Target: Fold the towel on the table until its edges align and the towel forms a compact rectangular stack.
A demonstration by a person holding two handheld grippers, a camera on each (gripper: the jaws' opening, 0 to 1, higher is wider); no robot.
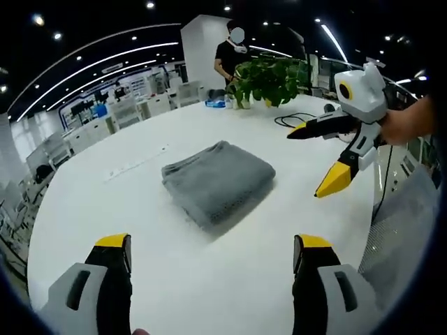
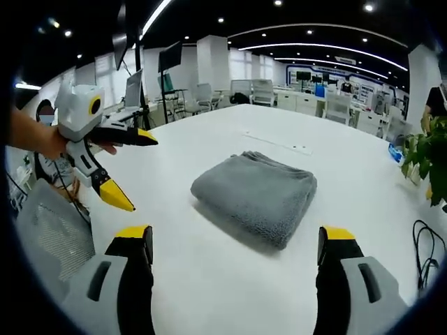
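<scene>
while the grey towel (image 1: 218,183) lies folded into a thick rectangle near the middle of the white table (image 1: 209,293), i hold both tools off it. my left gripper (image 1: 213,257) has its jaws spread wide with nothing between them, and the right gripper view shows it raised in the air to one side (image 2: 120,166), apart from the cloth. my right gripper (image 2: 237,248) is just as wide and just as empty, and in the left gripper view it hangs above the table past the towel's far side (image 1: 323,159).

to my eye the stack already looks compact, its layers lying roughly flush, so the fold seems about done. the risk from here is my own meddling: if i dip a jaw back in and catch the top layer, the soft pile would drag and the edges would slide out of line. a sweep of either tool low across the table could also push the whole bundle toward the rim.

by count: one towel, one table, two grippers, both mine. beyond them stand one leafy potted plant (image 1: 267,79), one black cable (image 1: 293,119) looped on the tabletop near it, and one person (image 1: 230,52) at the far edge.
</scene>
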